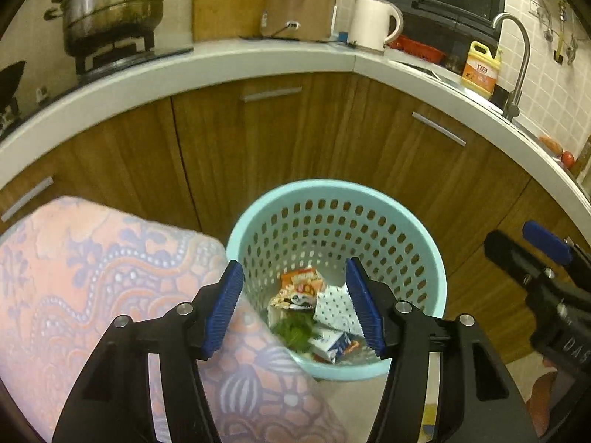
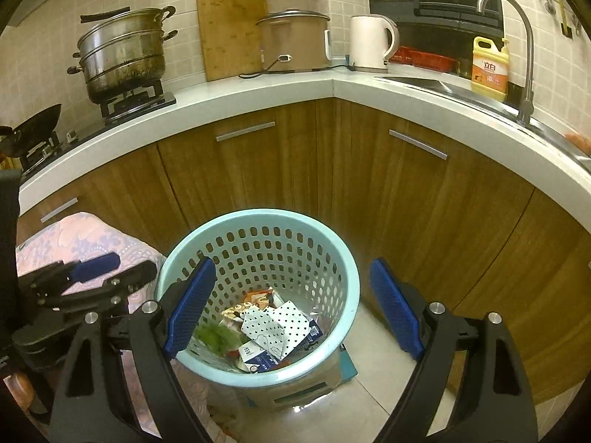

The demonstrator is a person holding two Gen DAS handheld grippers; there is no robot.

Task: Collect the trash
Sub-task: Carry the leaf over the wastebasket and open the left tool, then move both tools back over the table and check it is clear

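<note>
A light blue perforated bin (image 1: 334, 189) stands on the floor in front of the corner cabinets. Inside lie a white dotted paper (image 1: 332, 304), an orange snack wrapper (image 1: 303, 280), green leaves (image 1: 295, 328) and a blue-and-white carton (image 1: 332, 345). My left gripper (image 1: 295, 310) hangs open over the bin's near rim, with nothing between its blue pads. In the right wrist view the bin (image 2: 258, 217) shows the same dotted paper (image 2: 277, 321) and carton (image 2: 255, 358). Above it my right gripper (image 2: 293, 308) stands wide open and empty. The left gripper (image 2: 125, 264) shows at the left edge there.
A pink patterned cushion (image 1: 92, 277) presses against the bin's left side. Wooden cabinet doors (image 2: 240, 184) and a white countertop (image 2: 258, 92) curve behind. On it stand a steamer pot (image 2: 122, 59), a cutting board (image 2: 232, 29), a kettle (image 2: 369, 42) and a yellow bottle (image 2: 489, 68).
</note>
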